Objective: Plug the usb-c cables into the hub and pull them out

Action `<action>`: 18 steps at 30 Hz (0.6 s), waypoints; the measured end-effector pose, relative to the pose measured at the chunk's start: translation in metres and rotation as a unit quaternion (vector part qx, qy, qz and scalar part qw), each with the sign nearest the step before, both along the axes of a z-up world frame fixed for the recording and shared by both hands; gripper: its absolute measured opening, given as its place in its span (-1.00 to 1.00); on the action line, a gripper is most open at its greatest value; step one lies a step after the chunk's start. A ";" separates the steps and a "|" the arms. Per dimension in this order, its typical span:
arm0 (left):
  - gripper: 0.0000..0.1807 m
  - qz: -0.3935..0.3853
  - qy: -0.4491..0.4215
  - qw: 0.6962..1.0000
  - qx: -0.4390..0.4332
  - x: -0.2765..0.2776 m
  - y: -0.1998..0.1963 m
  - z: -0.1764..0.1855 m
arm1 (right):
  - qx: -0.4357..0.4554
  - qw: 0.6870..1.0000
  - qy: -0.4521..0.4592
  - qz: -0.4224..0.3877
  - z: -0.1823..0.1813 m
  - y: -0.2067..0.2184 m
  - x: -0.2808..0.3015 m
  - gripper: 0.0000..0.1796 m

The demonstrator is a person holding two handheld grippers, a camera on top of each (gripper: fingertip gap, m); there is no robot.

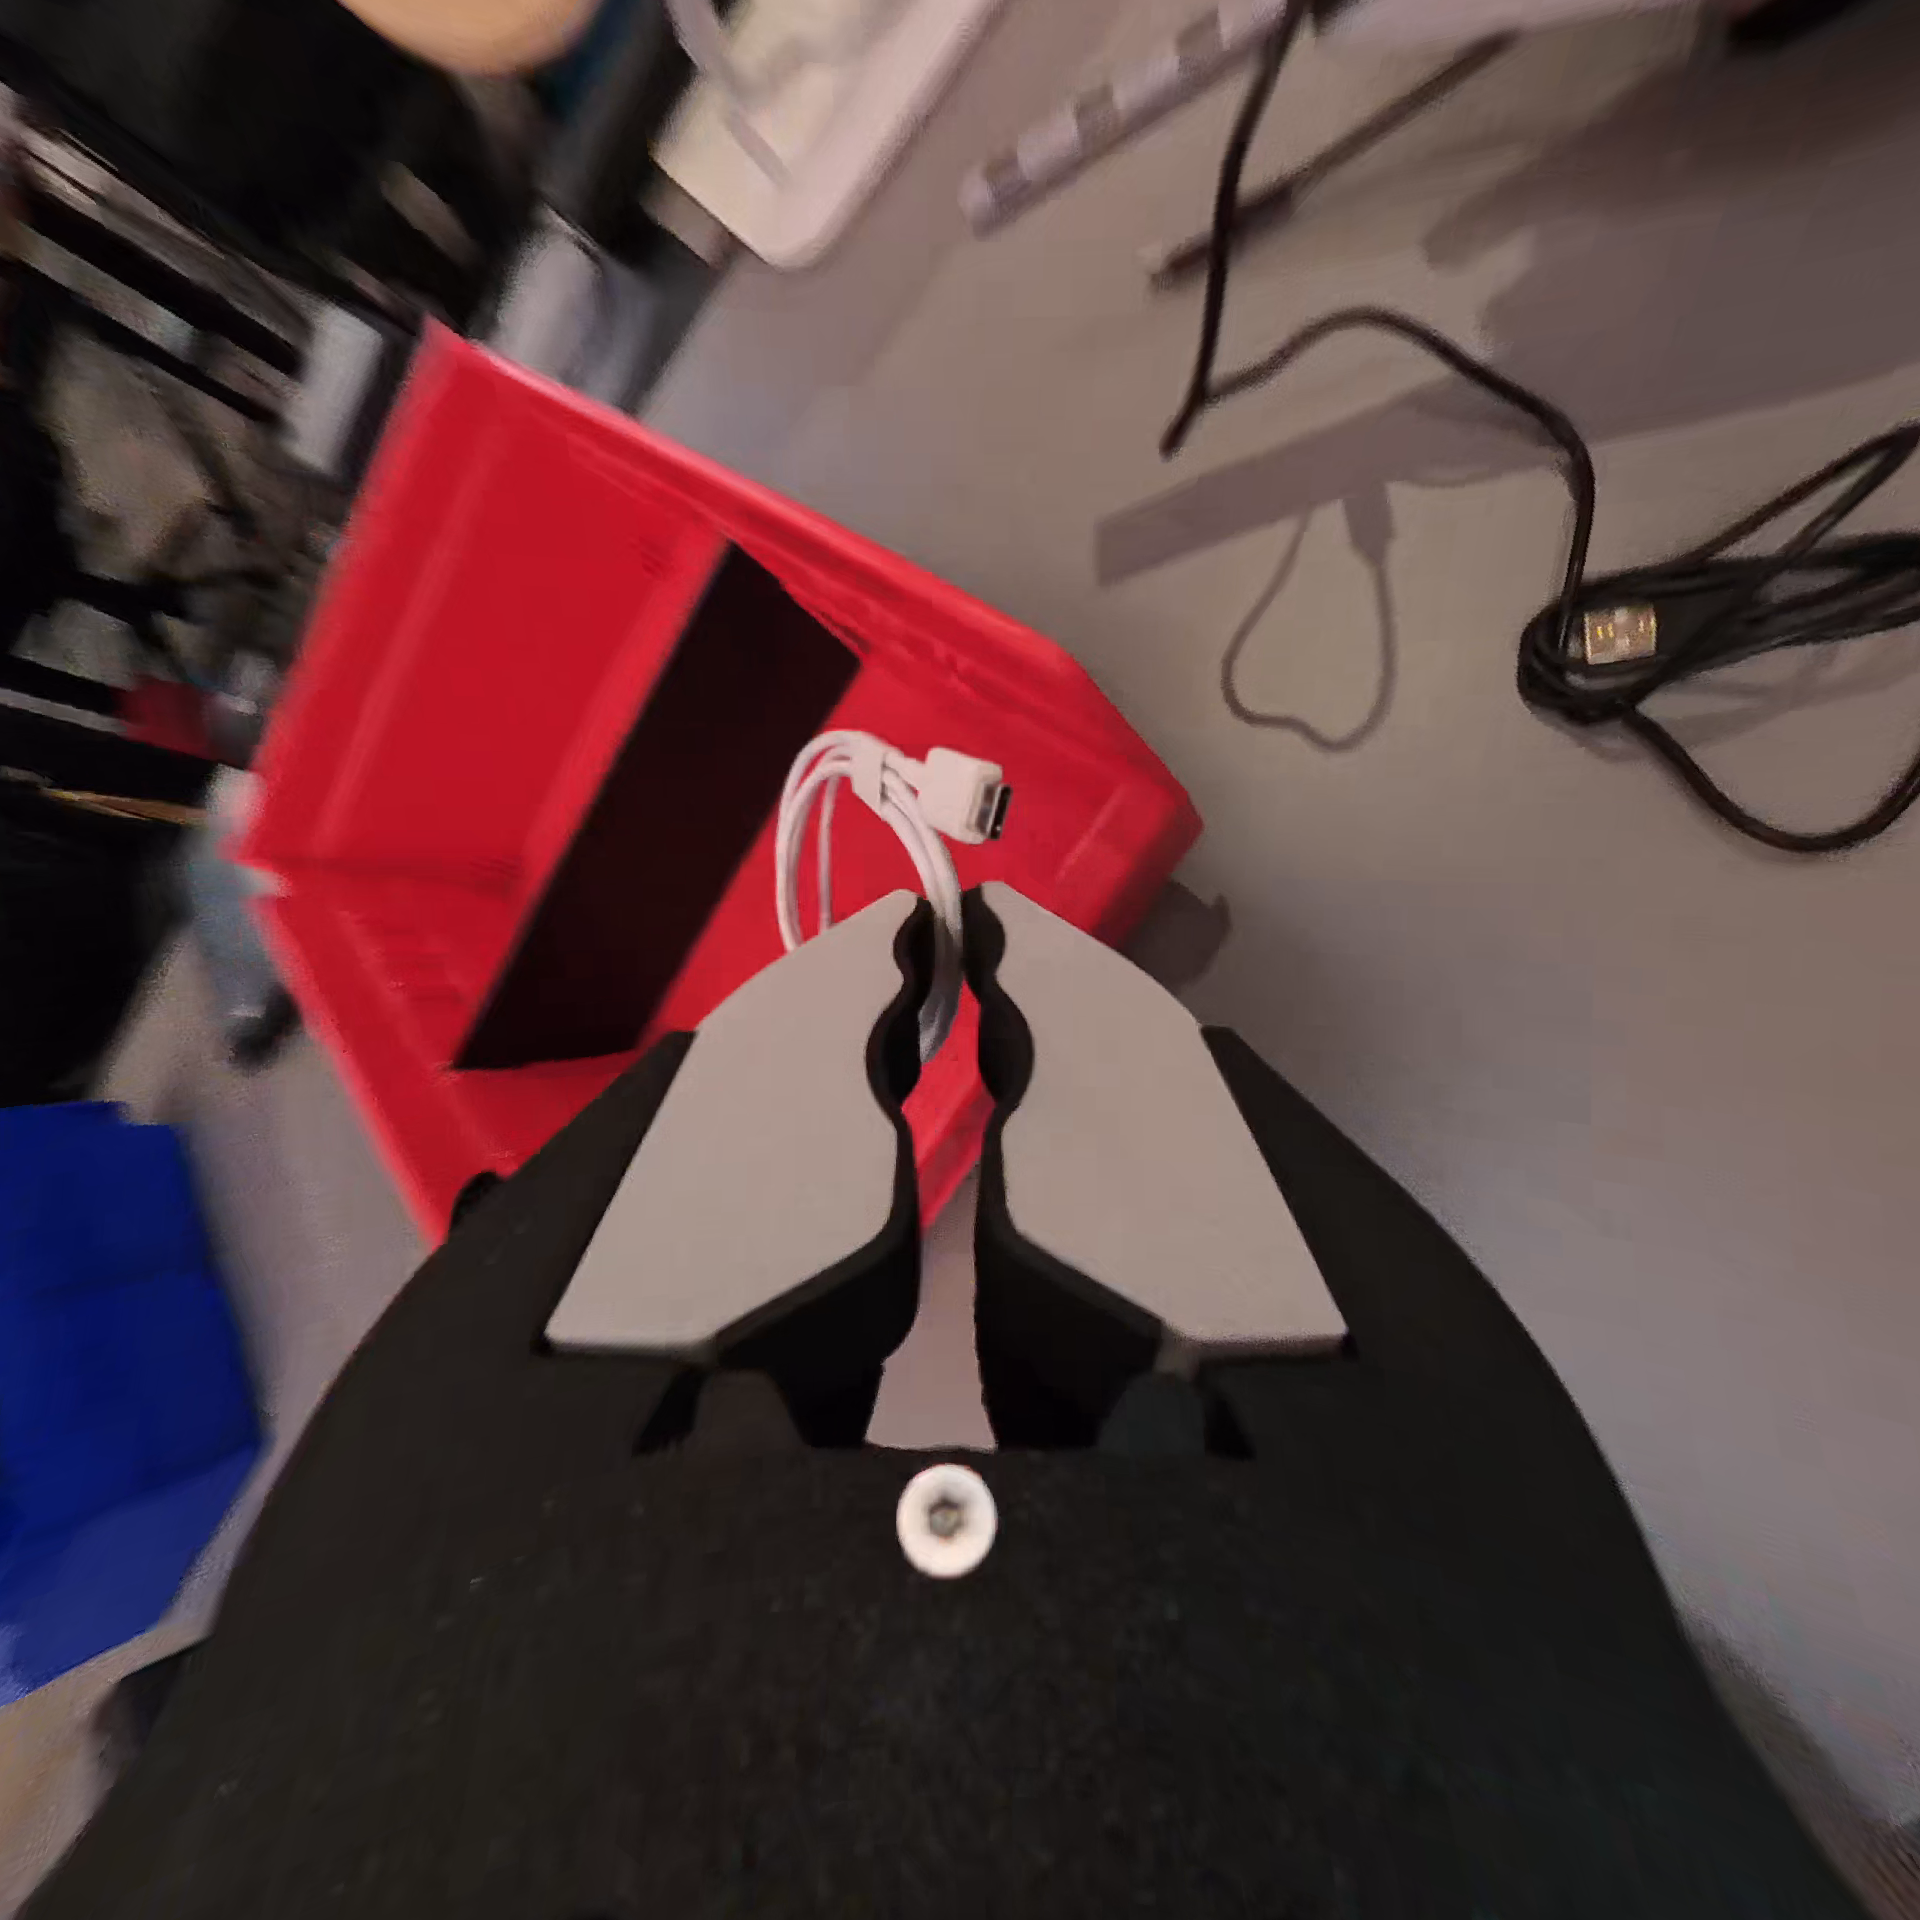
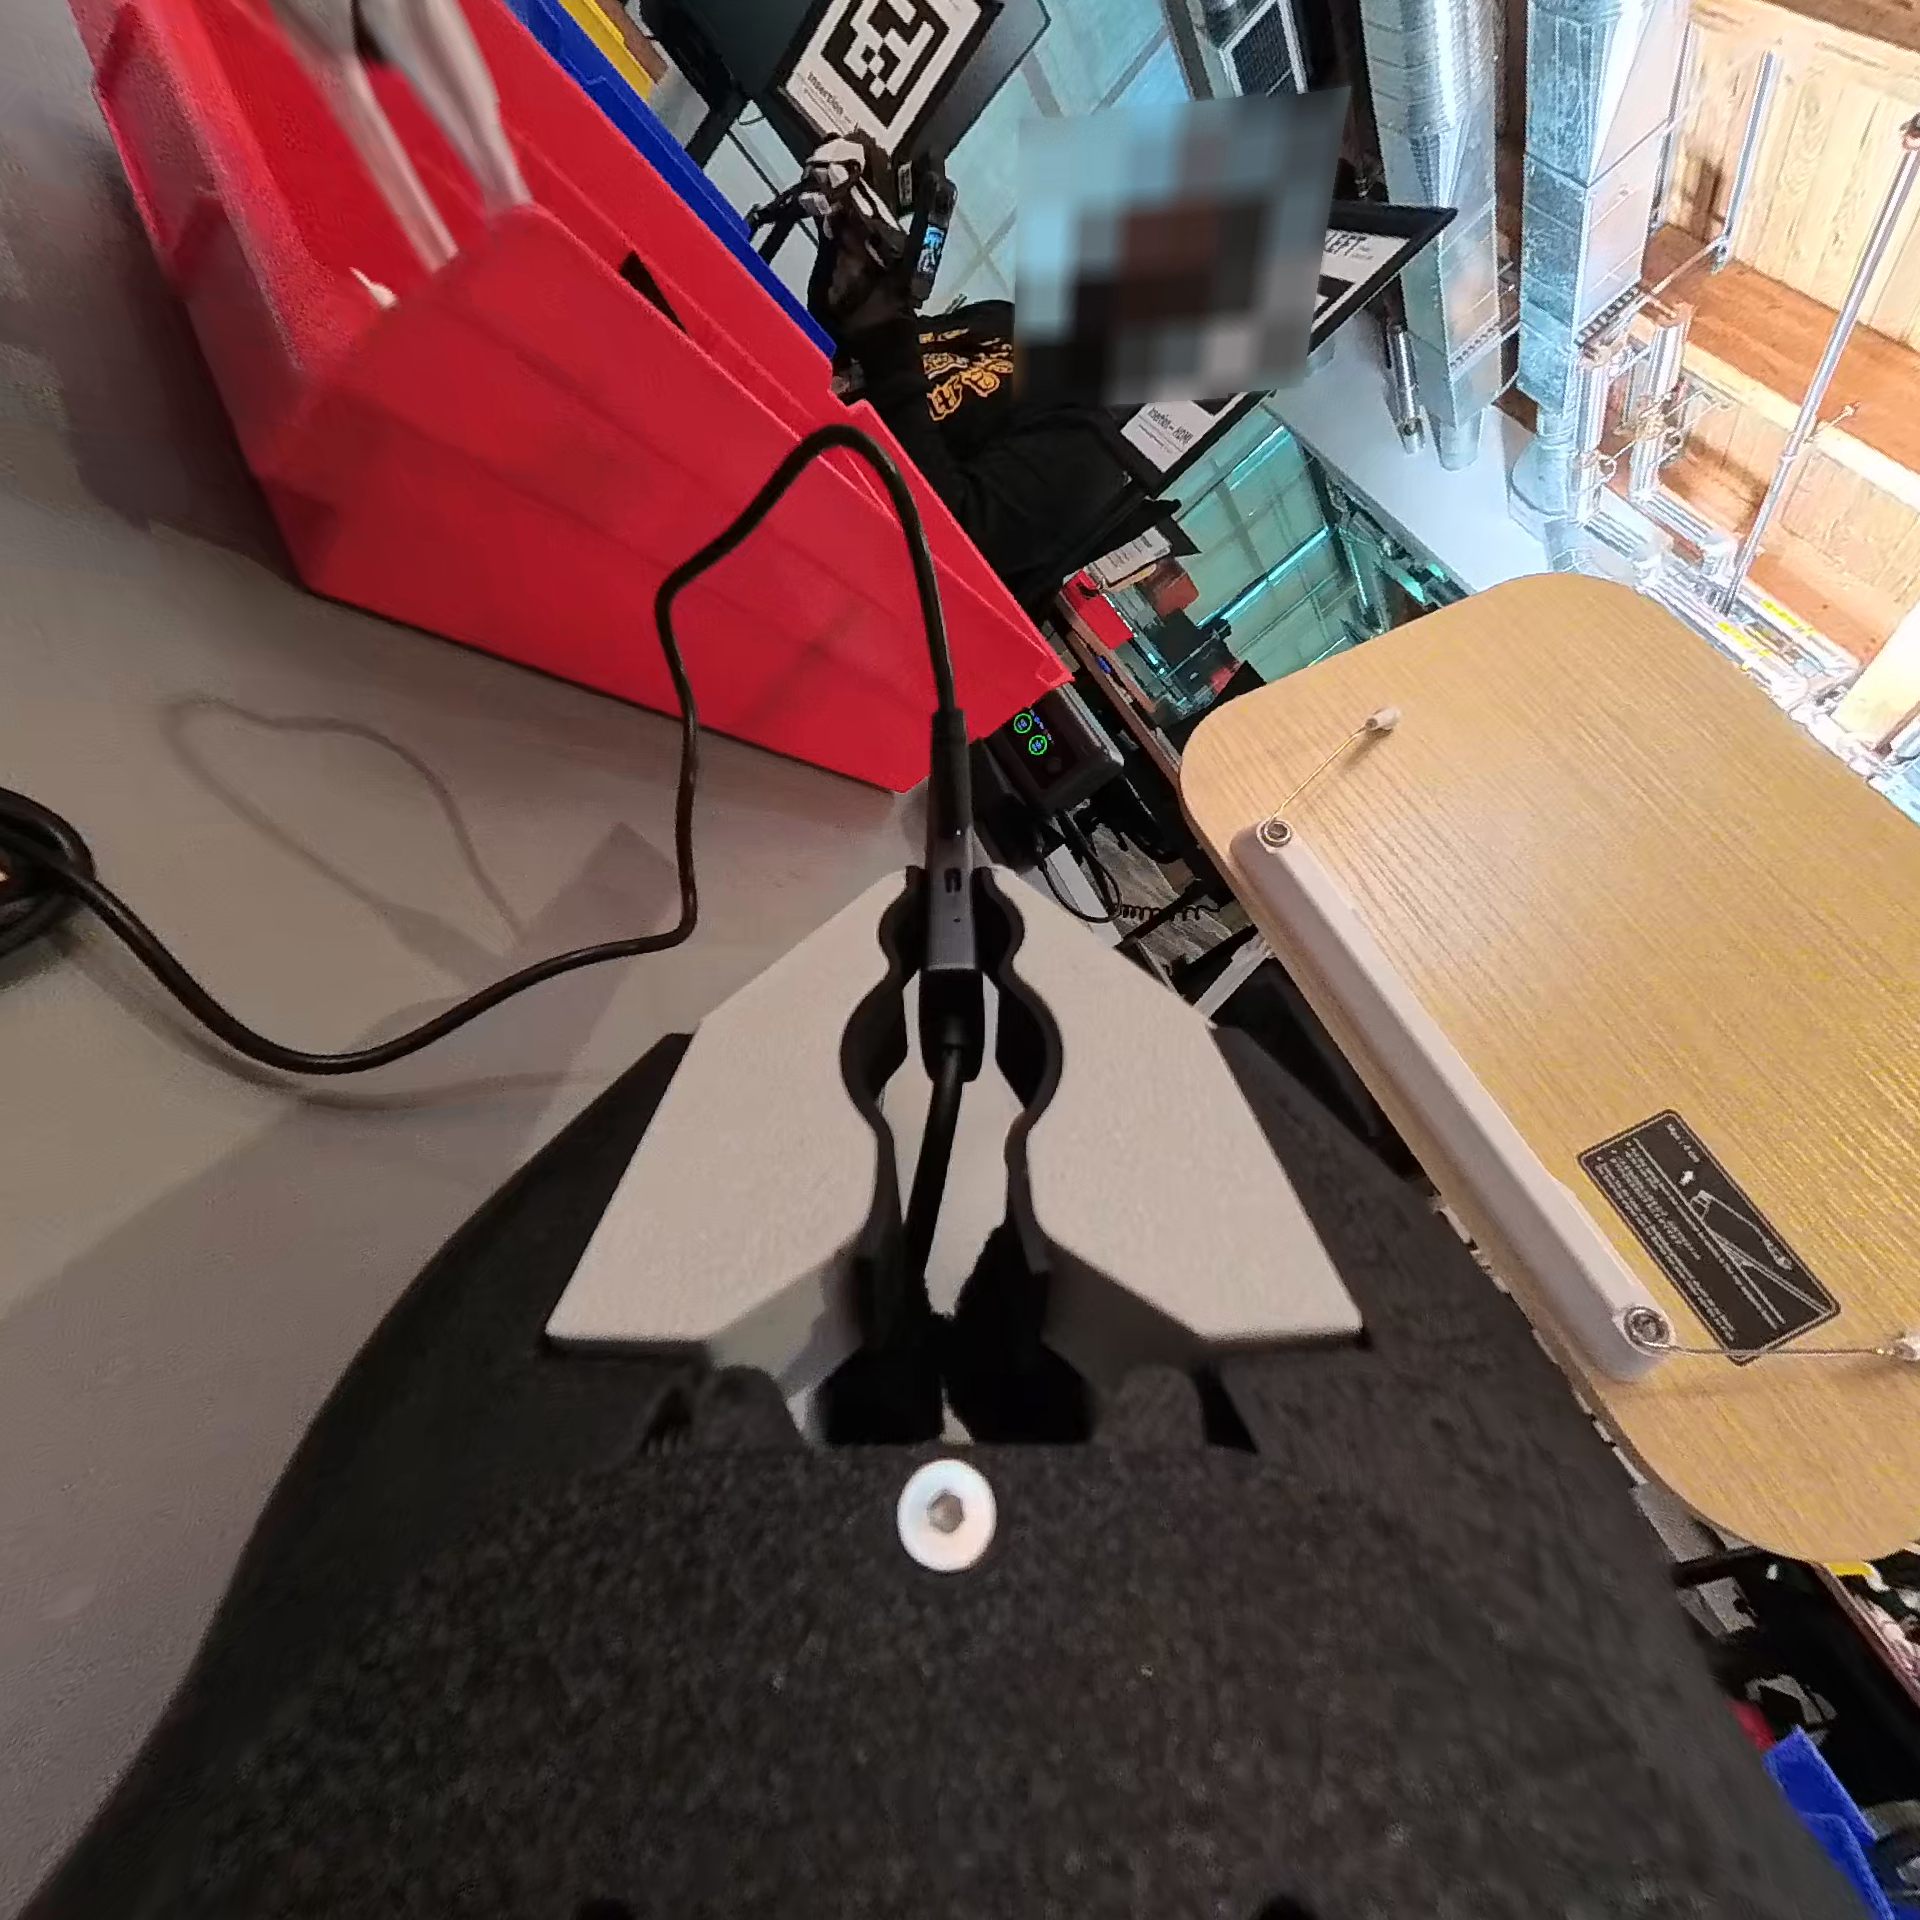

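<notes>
White coiled usb-c cable (image 1: 831,821), silver plug, slim dark hub (image 2: 951,925)

Each camera sits just behind its own gripper and looks forward along the two fingers. The left wrist view tilts down at the grey table (image 1: 1455,1039) and the red bin (image 1: 499,665), close by. The right wrist view faces more level, past the table edge into the room. Both show the red bin (image 2: 520,457), the table and the black cable (image 1: 1621,665).
</notes>
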State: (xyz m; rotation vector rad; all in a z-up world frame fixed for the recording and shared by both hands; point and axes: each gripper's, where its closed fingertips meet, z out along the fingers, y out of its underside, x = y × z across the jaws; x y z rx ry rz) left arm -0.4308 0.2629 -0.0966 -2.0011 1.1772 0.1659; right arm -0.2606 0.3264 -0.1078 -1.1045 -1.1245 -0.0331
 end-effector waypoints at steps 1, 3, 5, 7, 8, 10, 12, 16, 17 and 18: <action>-0.95 -0.003 -0.004 0.999 0.039 0.001 -0.005 0.017 | -0.001 1.000 0.001 -0.001 0.000 0.000 0.000 -0.89; -0.95 -0.036 -0.027 0.994 0.103 0.012 -0.028 0.051 | -0.002 1.000 0.002 -0.001 0.000 0.001 0.001 -0.89; -0.95 -0.115 -0.070 0.981 0.142 0.041 -0.067 0.076 | -0.002 1.000 0.002 -0.002 0.000 0.001 0.001 -0.89; -0.95 -0.207 -0.114 0.964 0.125 0.077 -0.113 0.078 | -0.003 1.000 0.000 -0.003 -0.001 0.002 0.001 -0.90; -0.95 -0.249 -0.130 0.954 0.105 0.095 -0.135 0.070 | -0.002 1.000 0.000 -0.003 -0.001 0.002 0.001 -0.90; -0.95 -0.319 -0.108 0.939 0.071 0.119 -0.168 0.039 | -0.003 1.000 -0.002 -0.003 -0.001 0.002 0.001 -0.89; -0.94 -0.354 -0.066 0.932 0.050 0.123 -0.183 0.003 | -0.003 1.000 -0.002 -0.004 -0.001 0.002 0.001 -0.89; -0.79 -0.319 -0.046 0.944 -0.063 0.089 -0.184 -0.046 | -0.006 1.000 0.000 -0.005 -0.001 0.002 0.002 -0.89; -0.72 -0.294 -0.041 0.951 -0.083 0.075 -0.177 -0.053 | -0.006 1.000 -0.001 -0.005 -0.002 0.002 0.002 -0.89; -0.71 -0.270 -0.036 0.957 -0.105 0.059 -0.172 -0.060 | -0.006 1.000 -0.002 -0.005 -0.002 0.002 0.001 -0.89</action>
